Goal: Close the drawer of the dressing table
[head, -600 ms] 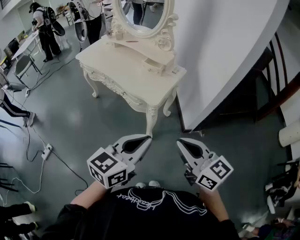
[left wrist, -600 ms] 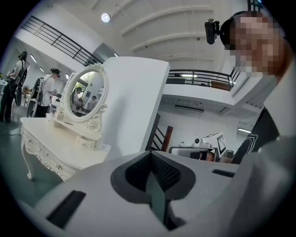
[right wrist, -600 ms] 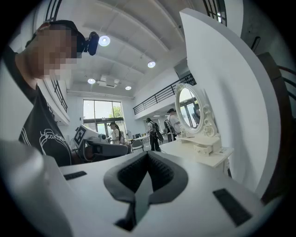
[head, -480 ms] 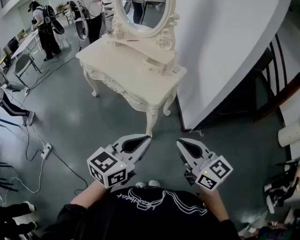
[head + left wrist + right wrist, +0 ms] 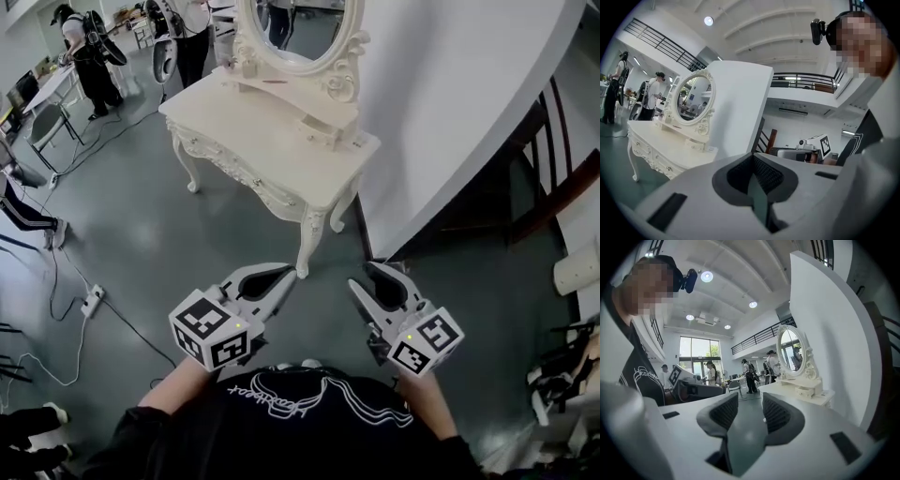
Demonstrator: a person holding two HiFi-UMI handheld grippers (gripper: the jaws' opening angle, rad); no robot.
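Observation:
The cream dressing table (image 5: 272,150) with an oval mirror (image 5: 291,28) stands ahead on the grey floor, against a white partition. A small drawer (image 5: 322,133) under the mirror's right side sticks out a little; it also shows in the right gripper view (image 5: 805,391). My left gripper (image 5: 287,276) is held at waist height, well short of the table, its jaws shut with nothing in them (image 5: 753,160). My right gripper (image 5: 372,277) is level beside it, its pads (image 5: 776,411) apart with only floor between them.
A white partition wall (image 5: 450,103) runs along the table's right. Dark wooden stair rails (image 5: 553,178) stand beyond it. A power strip and cable (image 5: 92,302) lie on the floor at left. People (image 5: 80,47) and a chair (image 5: 42,131) are at the far left.
The table has come slightly nearer and shifted right in the head view. Both grippers keep the same pose in front of the body, jaws unchanged.

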